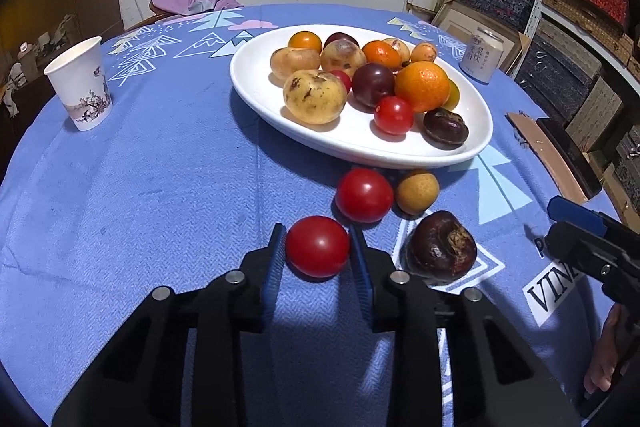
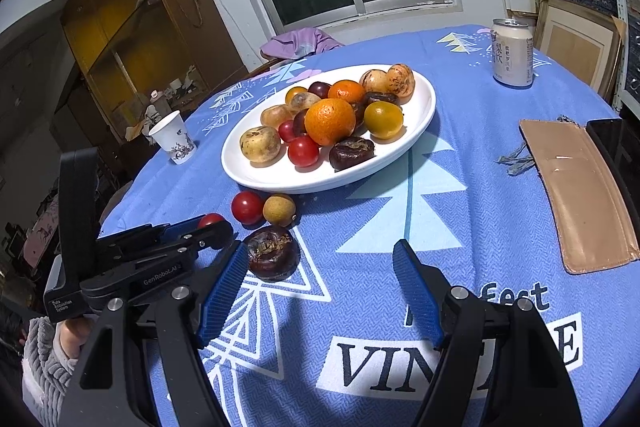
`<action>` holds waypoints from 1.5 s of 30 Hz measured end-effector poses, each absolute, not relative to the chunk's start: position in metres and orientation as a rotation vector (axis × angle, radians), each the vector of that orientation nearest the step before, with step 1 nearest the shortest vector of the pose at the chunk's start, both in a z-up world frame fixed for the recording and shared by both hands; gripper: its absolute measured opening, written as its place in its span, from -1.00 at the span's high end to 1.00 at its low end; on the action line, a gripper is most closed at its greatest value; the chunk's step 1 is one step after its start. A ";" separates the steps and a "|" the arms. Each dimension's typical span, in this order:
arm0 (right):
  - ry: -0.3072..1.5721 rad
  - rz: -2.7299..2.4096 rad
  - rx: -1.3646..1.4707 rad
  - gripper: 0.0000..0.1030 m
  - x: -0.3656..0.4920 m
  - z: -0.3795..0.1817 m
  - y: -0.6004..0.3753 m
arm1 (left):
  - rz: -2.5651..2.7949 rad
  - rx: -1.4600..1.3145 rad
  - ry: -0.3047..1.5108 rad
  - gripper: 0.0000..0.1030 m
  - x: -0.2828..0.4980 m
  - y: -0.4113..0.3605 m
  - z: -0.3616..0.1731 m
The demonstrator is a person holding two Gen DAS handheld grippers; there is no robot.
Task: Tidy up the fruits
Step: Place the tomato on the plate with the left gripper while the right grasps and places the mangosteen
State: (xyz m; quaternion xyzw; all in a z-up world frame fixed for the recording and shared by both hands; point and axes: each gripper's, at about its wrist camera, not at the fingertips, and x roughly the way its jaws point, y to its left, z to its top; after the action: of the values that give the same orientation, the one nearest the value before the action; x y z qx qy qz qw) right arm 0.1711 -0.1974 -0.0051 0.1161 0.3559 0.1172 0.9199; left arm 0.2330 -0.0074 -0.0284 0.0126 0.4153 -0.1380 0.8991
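Note:
A white oval plate (image 1: 256, 95) holds several fruits: oranges, tomatoes, plums, spotted yellow fruits, a dark water chestnut. On the blue cloth in front of it lie a red tomato (image 1: 364, 195), a small tan fruit (image 1: 417, 191) and a dark chestnut-like fruit (image 1: 441, 247). My left gripper (image 1: 318, 237) is shut on another red tomato (image 1: 317, 246) resting at cloth level; the tomato also shows in the right wrist view (image 2: 211, 220). My right gripper (image 2: 320, 259) is open and empty, just right of the dark fruit (image 2: 273, 253). The plate (image 2: 424, 107) also shows there.
A paper cup (image 1: 80, 83) stands at the left. A drink can (image 2: 512, 53) stands at the back right. A tan wallet (image 2: 580, 195) and a dark phone (image 2: 612, 139) lie at the table's right edge. A cabinet stands behind the table's left side.

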 end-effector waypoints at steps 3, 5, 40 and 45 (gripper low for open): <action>0.736 0.241 0.218 -0.47 0.172 -0.006 -0.194 | -0.253 0.017 0.833 0.39 0.228 0.000 -0.022; 0.746 0.250 0.183 -0.47 0.173 -0.008 -0.187 | -0.225 -0.003 0.815 0.39 0.225 0.009 -0.016; 0.848 0.297 -0.088 0.07 0.203 -0.022 -0.117 | -0.197 -0.078 0.797 0.40 0.220 0.026 -0.008; 0.720 0.291 0.052 0.07 0.165 0.013 -0.161 | -0.222 -0.077 0.782 0.39 0.212 0.021 -0.003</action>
State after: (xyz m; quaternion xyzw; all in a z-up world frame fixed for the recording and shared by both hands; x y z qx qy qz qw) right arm 0.1651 -0.1610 0.0131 0.0254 0.3510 0.1417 0.9253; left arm 0.2119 0.0213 -0.0026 -0.0375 0.3803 -0.1078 0.9178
